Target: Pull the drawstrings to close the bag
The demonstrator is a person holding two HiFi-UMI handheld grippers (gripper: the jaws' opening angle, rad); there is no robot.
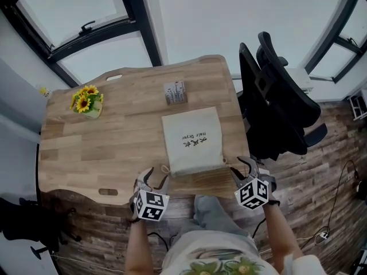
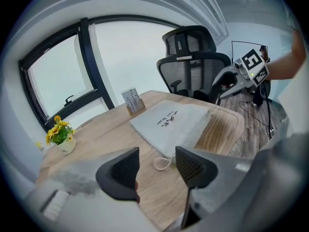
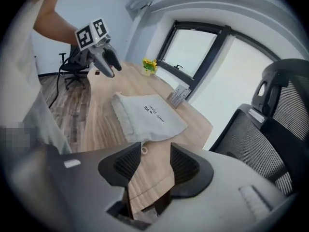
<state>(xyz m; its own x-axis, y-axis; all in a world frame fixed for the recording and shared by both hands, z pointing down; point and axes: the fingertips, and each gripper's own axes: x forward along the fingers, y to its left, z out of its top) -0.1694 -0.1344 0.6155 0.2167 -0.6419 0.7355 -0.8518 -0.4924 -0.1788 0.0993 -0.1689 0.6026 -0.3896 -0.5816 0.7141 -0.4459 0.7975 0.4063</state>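
Observation:
A white cloth drawstring bag (image 1: 191, 139) with dark print lies flat on the wooden table (image 1: 103, 148), its gathered mouth toward the near edge. One cord loop (image 1: 165, 169) sticks out at the mouth's left corner, another (image 1: 231, 164) at the right. My left gripper (image 1: 153, 179) hovers open just short of the left loop (image 2: 163, 163), which lies on the table ahead of the left gripper (image 2: 157, 166). My right gripper (image 1: 242, 168) is open near the right corner. The right loop (image 3: 144, 150) lies just beyond the right gripper (image 3: 154, 161). Neither holds anything.
A small pot of sunflowers (image 1: 87, 102) stands at the table's far left. A little card holder (image 1: 175, 91) sits behind the bag. A black office chair (image 1: 275, 96) stands close to the table's right side. Windows line the far wall.

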